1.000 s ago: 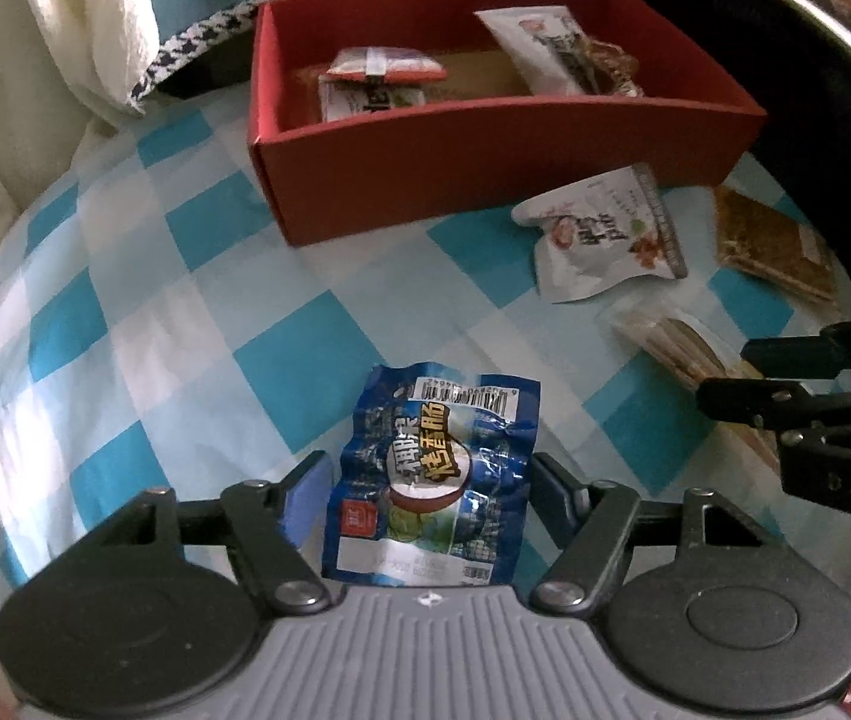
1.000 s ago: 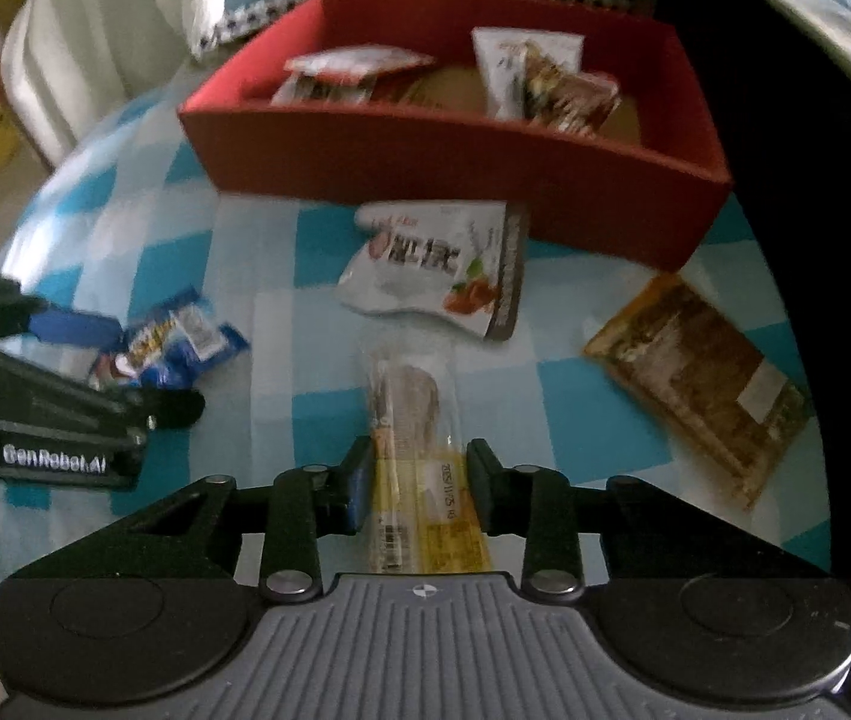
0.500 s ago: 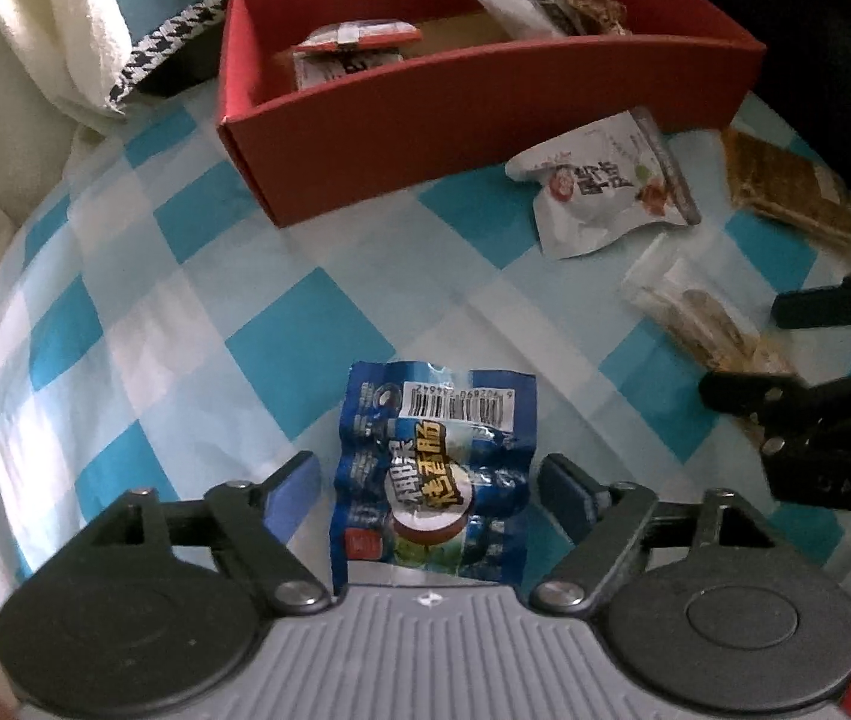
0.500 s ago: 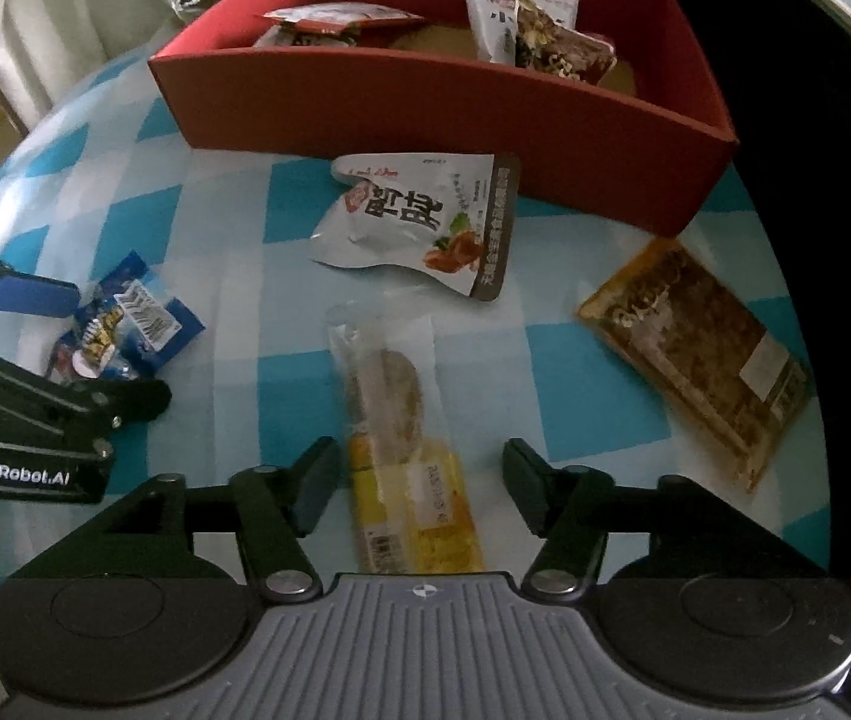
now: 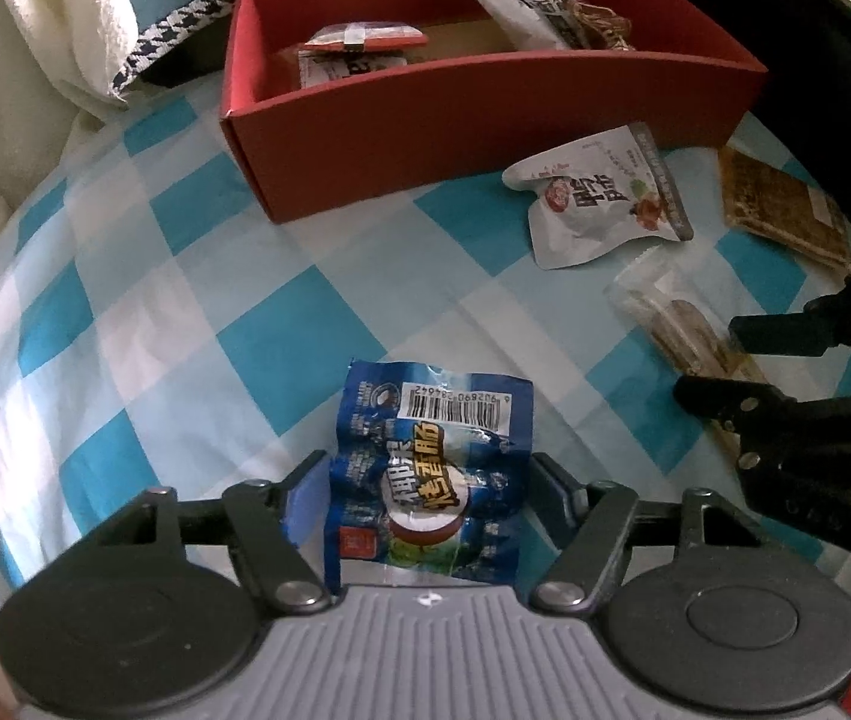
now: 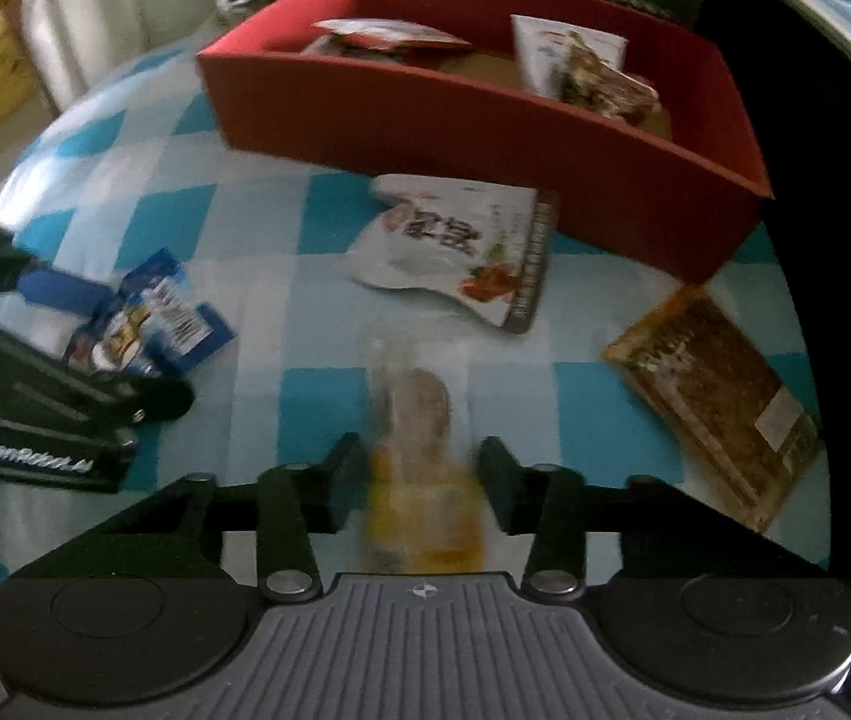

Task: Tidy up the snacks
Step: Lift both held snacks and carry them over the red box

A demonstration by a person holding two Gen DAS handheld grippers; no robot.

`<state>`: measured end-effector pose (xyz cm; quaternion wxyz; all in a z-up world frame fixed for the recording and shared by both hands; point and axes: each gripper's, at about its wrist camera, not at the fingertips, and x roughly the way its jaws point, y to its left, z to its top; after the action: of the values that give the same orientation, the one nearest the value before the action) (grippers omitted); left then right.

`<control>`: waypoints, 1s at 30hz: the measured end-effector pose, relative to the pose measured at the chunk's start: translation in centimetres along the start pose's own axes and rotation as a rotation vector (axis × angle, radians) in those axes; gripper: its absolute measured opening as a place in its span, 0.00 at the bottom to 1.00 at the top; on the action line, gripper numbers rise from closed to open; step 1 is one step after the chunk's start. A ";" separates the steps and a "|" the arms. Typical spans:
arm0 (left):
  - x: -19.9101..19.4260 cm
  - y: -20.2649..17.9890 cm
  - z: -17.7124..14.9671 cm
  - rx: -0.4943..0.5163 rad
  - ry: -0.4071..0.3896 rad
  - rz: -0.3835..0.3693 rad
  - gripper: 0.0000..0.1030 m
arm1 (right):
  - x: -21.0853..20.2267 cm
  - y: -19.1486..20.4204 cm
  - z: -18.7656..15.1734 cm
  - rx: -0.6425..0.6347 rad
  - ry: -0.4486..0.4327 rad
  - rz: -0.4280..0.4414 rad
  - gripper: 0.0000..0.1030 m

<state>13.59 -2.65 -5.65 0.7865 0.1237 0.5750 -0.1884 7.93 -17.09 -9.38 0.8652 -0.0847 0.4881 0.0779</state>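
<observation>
A blue snack packet (image 5: 431, 474) lies on the checked cloth between the fingers of my left gripper (image 5: 425, 480); the jaws touch its sides and look closed on it. It also shows in the right wrist view (image 6: 149, 318). My right gripper (image 6: 422, 480) has its fingers against the sides of a clear-and-yellow biscuit pack (image 6: 419, 450), blurred. That pack also shows in the left wrist view (image 5: 683, 324). The red box (image 5: 485, 114) at the back holds several snack packs.
A white snack pouch (image 6: 461, 246) lies in front of the red box (image 6: 485, 120). A brown flat pack (image 6: 719, 390) lies at the right. White fabric (image 5: 35, 30) and a blue cushion lie behind the box. The table edge curves at left.
The left jaws have narrowed onto the blue packet. The right jaws, shut one second ago and wide half a second ago, have closed in on the biscuit pack again.
</observation>
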 end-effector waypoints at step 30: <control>-4.4 1.1 2.2 -0.066 -0.184 -0.026 0.61 | -5.0 -3.3 2.9 0.190 -0.177 0.129 0.35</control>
<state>14.82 -1.90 -0.79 0.8371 0.0725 0.5077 -0.1904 8.47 -19.91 -3.43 0.9022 0.0361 0.4194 0.0939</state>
